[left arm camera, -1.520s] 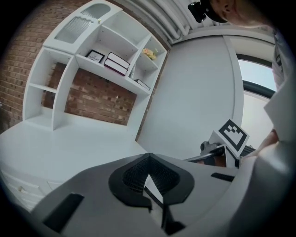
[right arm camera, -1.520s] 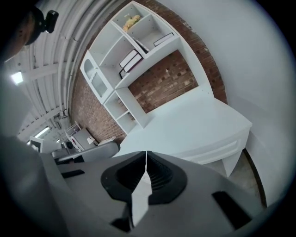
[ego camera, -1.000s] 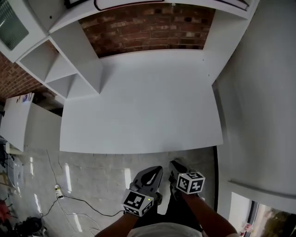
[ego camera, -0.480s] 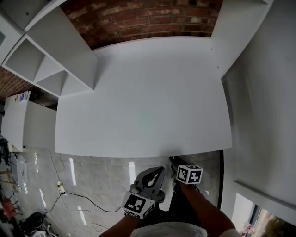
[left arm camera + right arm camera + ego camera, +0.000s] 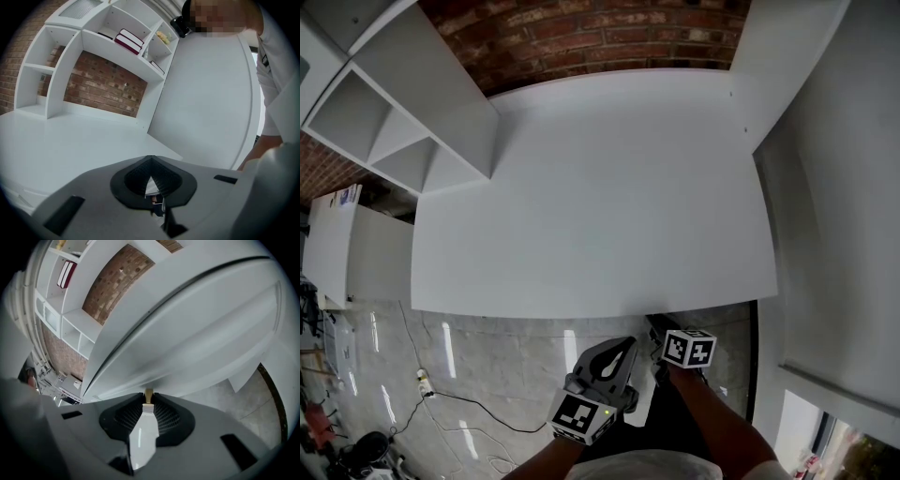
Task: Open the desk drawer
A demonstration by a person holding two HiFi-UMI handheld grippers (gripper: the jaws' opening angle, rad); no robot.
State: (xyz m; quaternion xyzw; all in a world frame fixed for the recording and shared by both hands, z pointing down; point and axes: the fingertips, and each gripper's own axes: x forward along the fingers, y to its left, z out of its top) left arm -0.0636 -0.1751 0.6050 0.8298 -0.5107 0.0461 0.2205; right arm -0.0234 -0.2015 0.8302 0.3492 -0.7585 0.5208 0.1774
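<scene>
The right gripper has dropped under the white desk edge, its jaws just closing onto the small tan knob of the closed drawer, ready to pull, while the left gripper hangs alongside, pinched together and empty.
</scene>
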